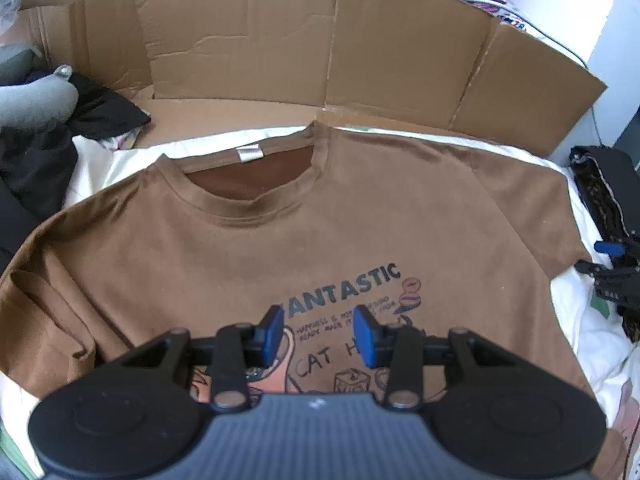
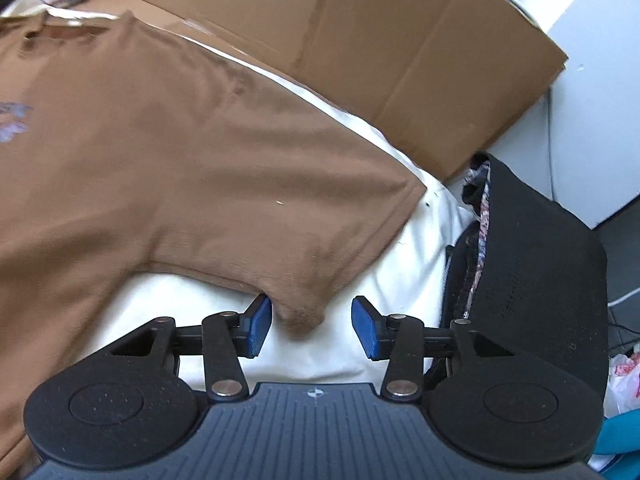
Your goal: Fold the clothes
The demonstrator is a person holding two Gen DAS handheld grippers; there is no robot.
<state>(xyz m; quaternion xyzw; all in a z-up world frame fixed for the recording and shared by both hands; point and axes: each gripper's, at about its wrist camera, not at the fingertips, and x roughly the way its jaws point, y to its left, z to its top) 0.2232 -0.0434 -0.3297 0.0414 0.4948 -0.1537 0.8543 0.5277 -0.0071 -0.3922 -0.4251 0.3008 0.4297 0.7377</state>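
The brown shirt [image 1: 320,220] lies flat for folding; the right gripper [image 2: 312,326], low centre, stands open around its sleeve corner [image 2: 300,320], while the left gripper [image 1: 320,334] hangs open, empty

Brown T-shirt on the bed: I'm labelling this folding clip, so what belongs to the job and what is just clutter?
Job: brown T-shirt; left gripper; right gripper.
Clutter: cardboard; black clothes; black chair.

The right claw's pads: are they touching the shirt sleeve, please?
Apart. The right wrist view shows the sleeve corner lying between the right claw's open pads, with white sheet visible on each side.
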